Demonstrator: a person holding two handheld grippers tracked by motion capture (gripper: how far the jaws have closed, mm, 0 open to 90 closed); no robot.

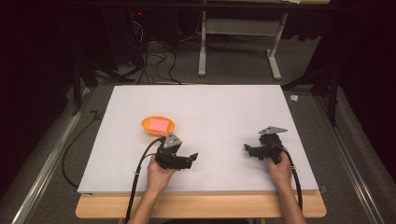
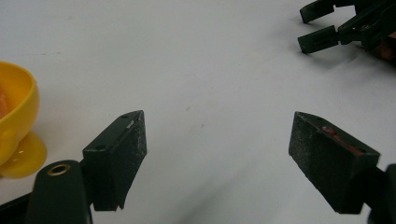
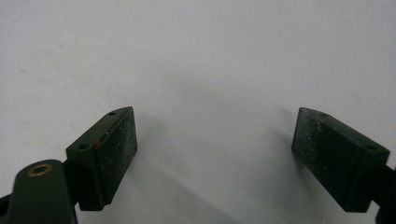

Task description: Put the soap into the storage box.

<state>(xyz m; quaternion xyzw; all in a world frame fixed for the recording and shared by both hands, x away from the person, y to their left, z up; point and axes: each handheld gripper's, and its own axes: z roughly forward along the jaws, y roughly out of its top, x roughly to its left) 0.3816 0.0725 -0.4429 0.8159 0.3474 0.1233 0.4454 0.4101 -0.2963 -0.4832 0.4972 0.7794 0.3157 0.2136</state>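
Bowl (image 1: 158, 126): orange, holding pink block (image 1: 158, 124), just beyond left gripper (image 1: 192, 157).
Left gripper: jaws spread, nothing between.
Right gripper (image 1: 248, 149): jaws spread, empty, well apart from bowl.

The high view looks forward and down from above the person's side, taking in the whole white rectangular surface (image 1: 210, 107). Each gripper view rides low, skimming close over it (the left one shares the yellow plastic bowl (image 2: 14, 112) with the high view).
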